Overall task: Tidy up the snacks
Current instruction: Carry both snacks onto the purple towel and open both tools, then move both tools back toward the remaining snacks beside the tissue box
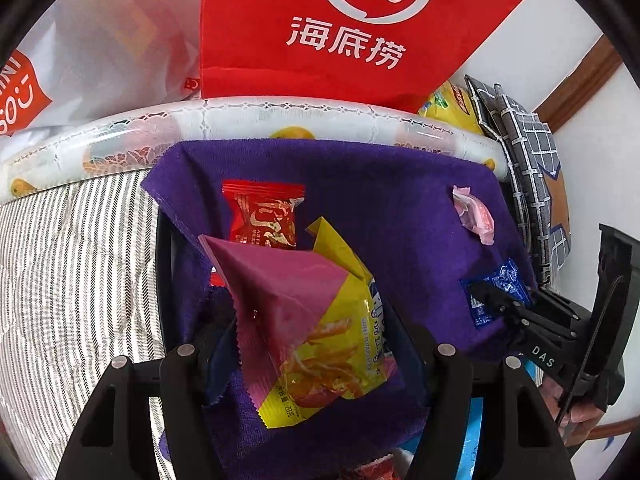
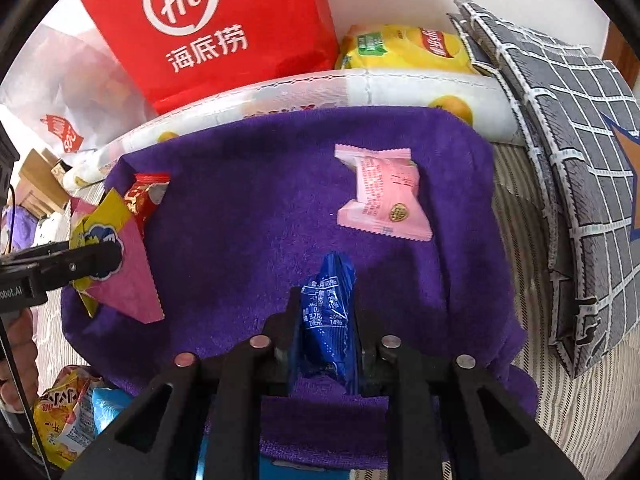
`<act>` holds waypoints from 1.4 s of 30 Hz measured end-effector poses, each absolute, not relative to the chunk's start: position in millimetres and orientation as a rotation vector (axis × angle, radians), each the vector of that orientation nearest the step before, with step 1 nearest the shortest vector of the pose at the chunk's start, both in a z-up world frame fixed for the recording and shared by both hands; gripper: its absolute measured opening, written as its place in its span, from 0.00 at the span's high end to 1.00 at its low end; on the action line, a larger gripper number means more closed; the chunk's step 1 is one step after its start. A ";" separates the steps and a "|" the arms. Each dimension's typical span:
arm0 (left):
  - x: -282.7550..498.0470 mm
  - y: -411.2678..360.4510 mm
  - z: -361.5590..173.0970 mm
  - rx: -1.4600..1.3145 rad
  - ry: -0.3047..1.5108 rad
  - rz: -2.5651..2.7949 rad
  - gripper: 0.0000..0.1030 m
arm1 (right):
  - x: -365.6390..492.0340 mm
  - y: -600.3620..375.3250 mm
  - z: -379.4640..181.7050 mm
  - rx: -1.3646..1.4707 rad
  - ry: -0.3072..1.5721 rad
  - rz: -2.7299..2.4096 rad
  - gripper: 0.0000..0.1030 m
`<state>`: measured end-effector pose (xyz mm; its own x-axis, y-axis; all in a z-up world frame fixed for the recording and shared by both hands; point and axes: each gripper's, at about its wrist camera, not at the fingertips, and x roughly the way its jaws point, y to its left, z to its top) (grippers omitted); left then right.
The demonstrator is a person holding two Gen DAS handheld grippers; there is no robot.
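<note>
Gripped between the left gripper (image 1: 316,332) jaws, a yellow-pink chip packet (image 1: 320,320) hangs over the purple towel (image 2: 256,200), while the right gripper (image 2: 326,316) jaws pinch a blue sachet (image 2: 328,320); setting both down seems next.

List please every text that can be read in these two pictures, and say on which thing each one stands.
"Hi" and "海底捞": red bag.
"DAS": right gripper body.
"obot.AI", cut off: left gripper body.
"20克": yellow and pink snack packet; its other print is too blurred.
"14%": blue packet; the rest is too small.
Pink packet, red packet: unreadable.
</note>
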<state>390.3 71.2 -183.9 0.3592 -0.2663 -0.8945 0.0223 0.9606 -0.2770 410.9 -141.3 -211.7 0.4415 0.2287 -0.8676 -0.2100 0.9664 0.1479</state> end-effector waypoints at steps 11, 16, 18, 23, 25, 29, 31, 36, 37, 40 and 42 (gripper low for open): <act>389.0 72.2 -176.4 -0.262 1.188 -0.202 0.24 | 385.5 -150.6 -164.9 0.023 0.919 0.248 0.45; 381.8 75.2 -159.5 -0.260 1.156 -0.196 0.23 | 355.9 -148.6 -146.0 0.010 0.859 0.239 0.45; 376.4 77.0 -148.8 -0.263 1.135 -0.194 0.23 | 345.4 -145.7 -141.3 -0.006 0.841 0.223 0.45; 355.6 80.3 -114.4 -0.259 1.029 -0.209 0.23 | 306.5 -149.1 -132.0 -0.024 0.790 0.180 0.45; 345.3 80.2 -99.5 -0.244 0.982 -0.216 0.23 | 290.8 -150.1 -130.0 -0.030 0.771 0.159 0.45; 325.9 82.0 -84.3 -0.257 0.951 -0.219 0.23 | 266.7 -148.7 -131.4 -0.011 0.828 0.212 0.45; 313.5 84.0 -83.6 -0.273 0.961 -0.234 0.23 | 253.9 -145.5 -134.0 -0.012 0.852 0.234 0.45; 279.2 86.6 -87.2 -0.247 0.982 -0.225 0.23 | 218.3 -131.3 -148.1 -0.018 0.885 0.295 0.37; 271.4 88.3 -88.4 -0.250 0.982 -0.223 0.23 | 213.3 -130.2 -151.5 -0.010 0.890 0.303 0.34; 247.1 97.7 -94.4 -0.279 0.980 -0.211 0.23 | 198.2 -125.0 -163.6 0.009 0.923 0.332 0.33; 234.4 102.2 -99.8 -0.297 0.991 -0.199 0.23 | 190.0 -119.4 -169.9 0.018 0.943 0.352 0.33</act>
